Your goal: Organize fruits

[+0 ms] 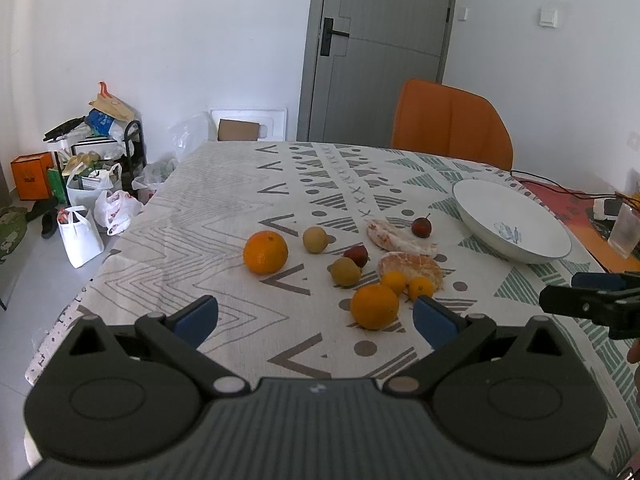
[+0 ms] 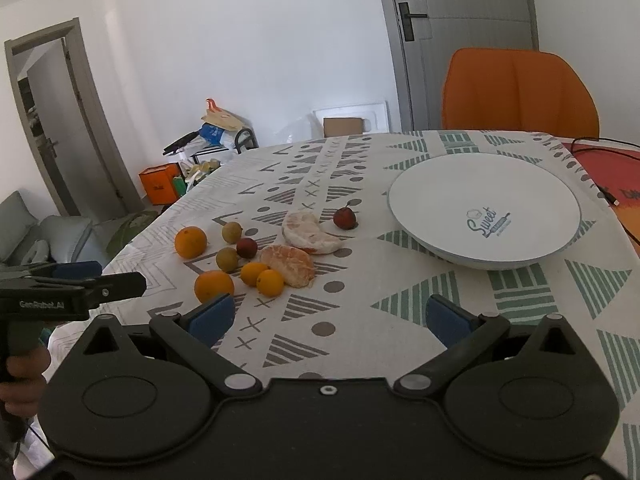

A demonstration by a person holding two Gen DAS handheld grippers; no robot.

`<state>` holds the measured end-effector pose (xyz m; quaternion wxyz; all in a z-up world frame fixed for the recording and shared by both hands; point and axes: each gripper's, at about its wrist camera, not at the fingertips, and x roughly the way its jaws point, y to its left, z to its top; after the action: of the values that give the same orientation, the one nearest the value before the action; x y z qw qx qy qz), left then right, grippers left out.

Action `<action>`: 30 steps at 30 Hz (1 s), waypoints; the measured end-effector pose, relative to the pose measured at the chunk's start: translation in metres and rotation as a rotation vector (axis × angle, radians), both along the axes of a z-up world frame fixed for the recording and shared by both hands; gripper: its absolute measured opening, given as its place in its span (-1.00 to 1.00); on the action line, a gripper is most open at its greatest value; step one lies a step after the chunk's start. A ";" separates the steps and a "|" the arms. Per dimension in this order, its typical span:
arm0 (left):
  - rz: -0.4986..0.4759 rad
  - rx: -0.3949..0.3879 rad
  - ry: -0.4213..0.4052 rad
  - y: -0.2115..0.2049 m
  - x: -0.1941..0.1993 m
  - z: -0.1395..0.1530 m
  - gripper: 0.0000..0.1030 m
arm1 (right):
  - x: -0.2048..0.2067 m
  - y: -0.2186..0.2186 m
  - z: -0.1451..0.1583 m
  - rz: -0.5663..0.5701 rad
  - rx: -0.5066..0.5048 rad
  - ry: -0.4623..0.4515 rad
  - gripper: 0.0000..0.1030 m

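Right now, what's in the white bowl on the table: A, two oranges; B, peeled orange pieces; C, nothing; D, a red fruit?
C: the white bowl shows only its bare printed inside, while all the fruit, like the nearest orange, lies on the tablecloth.

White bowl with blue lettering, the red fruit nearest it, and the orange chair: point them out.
White bowl (image 2: pixel 440 196): right wrist view, bare inner surface.
Red fruit (image 2: pixel 345 218): right wrist view, its body.
Orange chair (image 2: pixel 516 88): right wrist view, backrest.

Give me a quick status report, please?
Left gripper and right gripper open, holding nothing. Fruits loose on the tablecloth, bowl bare. Nothing in the way.
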<state>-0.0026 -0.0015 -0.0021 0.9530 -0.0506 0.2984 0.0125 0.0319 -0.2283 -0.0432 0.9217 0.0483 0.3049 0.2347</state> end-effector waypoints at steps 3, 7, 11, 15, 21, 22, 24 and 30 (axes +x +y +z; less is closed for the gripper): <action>-0.002 0.000 -0.003 0.000 -0.001 0.001 1.00 | -0.001 0.000 0.001 0.001 -0.002 -0.004 1.00; -0.003 0.000 -0.005 0.000 -0.001 0.002 1.00 | -0.001 -0.001 0.002 0.002 0.001 -0.010 1.00; -0.004 0.000 -0.006 0.001 -0.002 0.003 1.00 | -0.001 0.000 0.003 0.002 -0.001 -0.010 1.00; -0.004 0.000 -0.005 0.001 -0.002 0.003 1.00 | 0.000 0.000 0.002 0.002 -0.003 -0.006 1.00; -0.006 0.001 -0.005 0.001 -0.004 0.004 1.00 | -0.001 0.000 0.001 0.000 -0.007 -0.009 1.00; -0.007 0.001 -0.005 0.001 -0.003 0.004 1.00 | -0.001 0.000 0.001 -0.001 -0.006 -0.010 1.00; -0.007 0.002 -0.006 0.001 -0.004 0.005 1.00 | 0.000 -0.001 0.001 -0.002 -0.007 -0.011 1.00; -0.006 0.002 -0.005 0.001 -0.004 0.005 1.00 | -0.001 -0.001 0.001 0.001 -0.010 -0.011 1.00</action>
<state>-0.0068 -0.0001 0.0024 0.9539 -0.0488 0.2960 0.0096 0.0310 -0.2291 -0.0420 0.9235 0.0423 0.3010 0.2340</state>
